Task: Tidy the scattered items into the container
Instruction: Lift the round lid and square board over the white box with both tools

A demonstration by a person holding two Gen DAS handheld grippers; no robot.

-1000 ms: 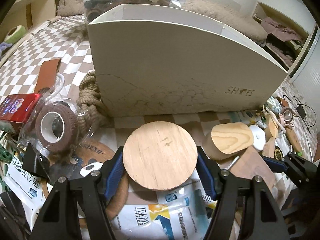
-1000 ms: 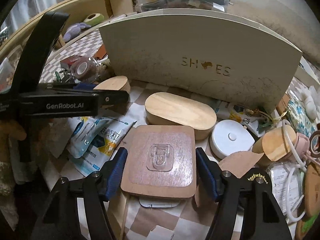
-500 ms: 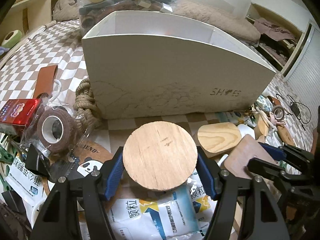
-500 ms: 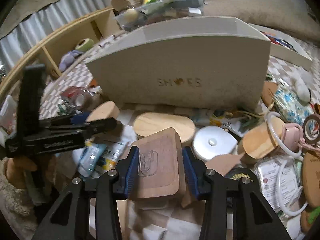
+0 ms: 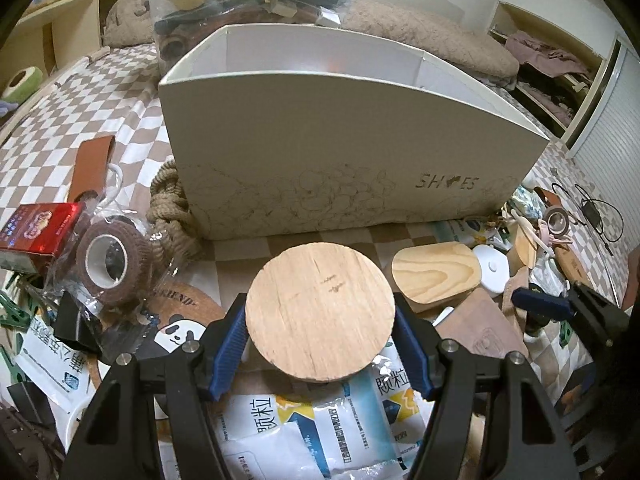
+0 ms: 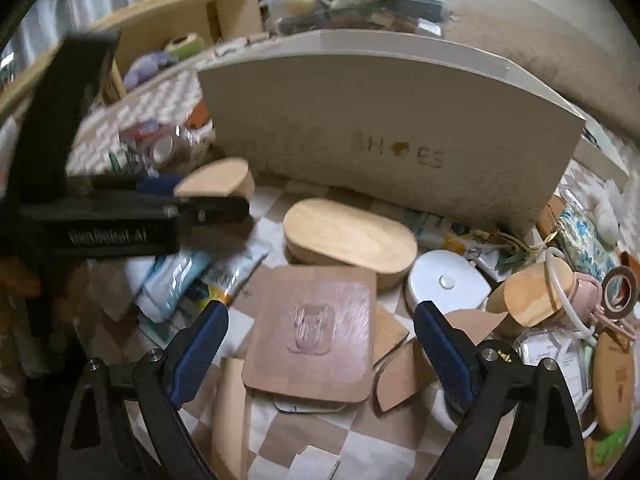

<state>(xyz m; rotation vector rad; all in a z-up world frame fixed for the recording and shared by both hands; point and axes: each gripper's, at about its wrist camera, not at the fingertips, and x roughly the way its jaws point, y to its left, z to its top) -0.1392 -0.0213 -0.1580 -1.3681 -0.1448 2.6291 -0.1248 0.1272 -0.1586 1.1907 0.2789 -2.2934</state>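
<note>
Two tools: left tool (image 5: 320,338) clamps the round wooden lid (image 5: 320,312), white box (image 5: 340,160) directly above; right tool (image 6: 320,356), jaws just opened, straddles the brown plaque (image 6: 312,332) untouched.

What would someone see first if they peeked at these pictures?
Probably the big white box marked SHOES, standing open-topped at the back of the checkered cloth. Right in front, the left gripper pinches a round wooden lid, while the right gripper hangs open around a brown square board lying in the clutter.
</note>
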